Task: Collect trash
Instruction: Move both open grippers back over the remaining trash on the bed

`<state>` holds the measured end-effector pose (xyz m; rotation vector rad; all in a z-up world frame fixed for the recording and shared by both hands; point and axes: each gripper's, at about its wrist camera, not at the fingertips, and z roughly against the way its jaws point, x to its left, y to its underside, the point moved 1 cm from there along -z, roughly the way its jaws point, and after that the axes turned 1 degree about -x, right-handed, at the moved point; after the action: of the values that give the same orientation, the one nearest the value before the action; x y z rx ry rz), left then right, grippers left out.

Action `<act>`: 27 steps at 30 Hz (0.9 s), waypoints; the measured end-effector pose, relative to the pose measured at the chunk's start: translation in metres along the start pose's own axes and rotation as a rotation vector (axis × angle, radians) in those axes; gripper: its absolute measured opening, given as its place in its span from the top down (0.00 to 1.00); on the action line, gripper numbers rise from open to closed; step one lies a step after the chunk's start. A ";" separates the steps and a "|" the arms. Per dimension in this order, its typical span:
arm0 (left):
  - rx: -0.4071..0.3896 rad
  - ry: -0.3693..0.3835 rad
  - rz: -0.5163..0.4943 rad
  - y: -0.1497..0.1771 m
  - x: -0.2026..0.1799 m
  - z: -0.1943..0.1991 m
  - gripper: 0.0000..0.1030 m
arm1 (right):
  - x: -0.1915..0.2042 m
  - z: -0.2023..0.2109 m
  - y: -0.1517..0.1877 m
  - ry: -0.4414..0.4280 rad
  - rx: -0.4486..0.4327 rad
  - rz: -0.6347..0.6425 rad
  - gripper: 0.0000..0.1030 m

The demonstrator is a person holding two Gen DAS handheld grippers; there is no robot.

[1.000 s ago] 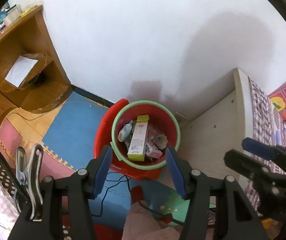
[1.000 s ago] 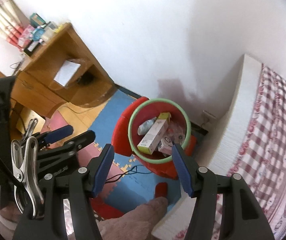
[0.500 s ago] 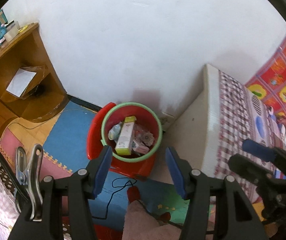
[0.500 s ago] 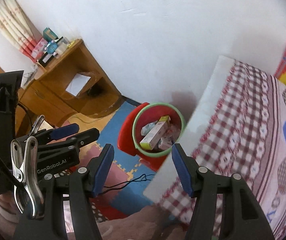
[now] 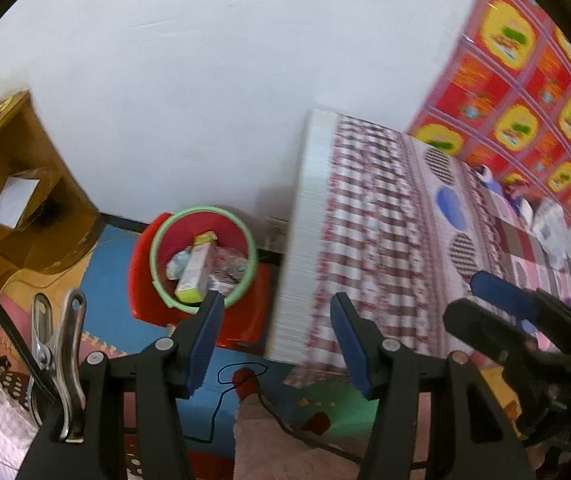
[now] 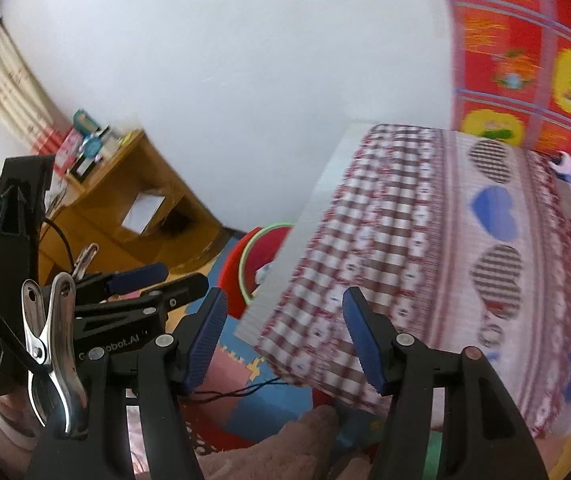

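A red bin with a green rim (image 5: pixel 157 264) stands on the floor between the wooden desk and the bed, holding a pale carton (image 5: pixel 195 268) and crumpled wrappers. In the right wrist view only a slice of the bin (image 6: pixel 259 254) shows past the bed's corner. My left gripper (image 5: pixel 277 340) hangs open and empty, high above the floor, just right of the bin. My right gripper (image 6: pixel 285 336) is open and empty too, over the near corner of the bed. Each gripper shows in the other's view: the right gripper (image 5: pixel 497 308) and the left gripper (image 6: pixel 157 280).
A bed with a red-and-white checked cover (image 5: pixel 397 232) fills the right side, against a white wall. A wooden desk with shelves (image 5: pixel 17 184) stands at the left. Foam mats (image 5: pixel 105 280) and a thin black cable (image 5: pixel 221 404) lie on the floor. A red patterned hanging (image 5: pixel 525 80) covers the far wall.
Both grippers have risen and swung right, away from the bin and toward the bed. The bin has shrunk and slid left in both views. Jaws stayed open.
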<state>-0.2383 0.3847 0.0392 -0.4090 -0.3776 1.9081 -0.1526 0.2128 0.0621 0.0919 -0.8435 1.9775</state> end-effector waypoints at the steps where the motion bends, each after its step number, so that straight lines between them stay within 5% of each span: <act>1: 0.000 0.008 -0.009 0.001 -0.009 0.001 0.43 | -0.007 0.008 0.003 0.008 -0.011 -0.010 0.40; 27: 0.007 0.229 -0.302 -0.029 -0.221 -0.031 0.43 | -0.190 0.121 0.043 0.283 -0.160 -0.346 0.40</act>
<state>-0.1243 0.1906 0.0470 -0.5284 -0.2639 1.5503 -0.1150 -0.0135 0.0577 -0.1254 -0.7414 1.5498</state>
